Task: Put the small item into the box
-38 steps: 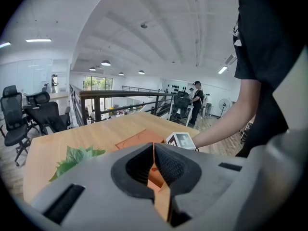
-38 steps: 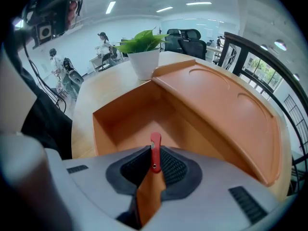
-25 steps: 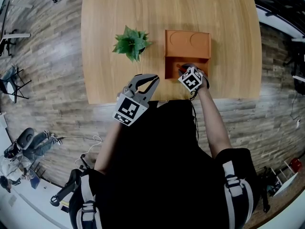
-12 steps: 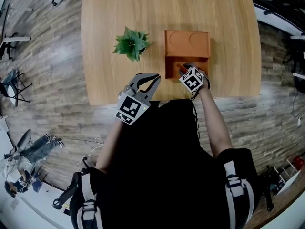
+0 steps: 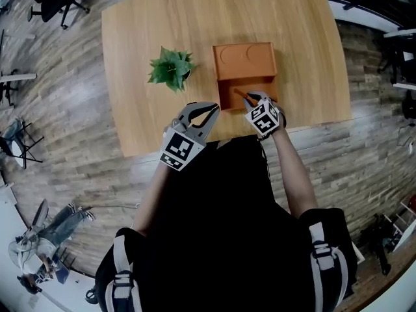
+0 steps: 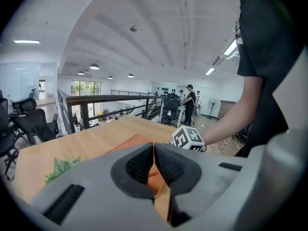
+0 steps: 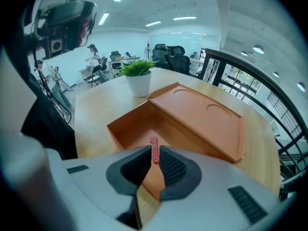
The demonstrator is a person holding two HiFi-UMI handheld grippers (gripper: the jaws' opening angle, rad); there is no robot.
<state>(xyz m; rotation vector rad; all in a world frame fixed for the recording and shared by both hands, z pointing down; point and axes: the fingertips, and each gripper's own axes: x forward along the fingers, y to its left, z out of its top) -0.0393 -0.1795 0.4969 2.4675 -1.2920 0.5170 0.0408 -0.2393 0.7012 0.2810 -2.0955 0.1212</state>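
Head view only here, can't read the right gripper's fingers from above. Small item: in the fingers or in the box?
Observer: right gripper fingers stand slightly apart, have just been closing; the small red item shows in the gap at their tips.
Operator: pinched?
Observer: it looks to lie on the box floor, seen through the gap; not certain.
Operator: left gripper?
Observer: left gripper fingers together, nothing between them.

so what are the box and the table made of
The box: matte orange-brown, smooth, circles pressed into its lid, so probably moulded plastic or leather-look board; unclear which. The table: pale wood or wood-look laminate, with grain lines and a soft sheen.
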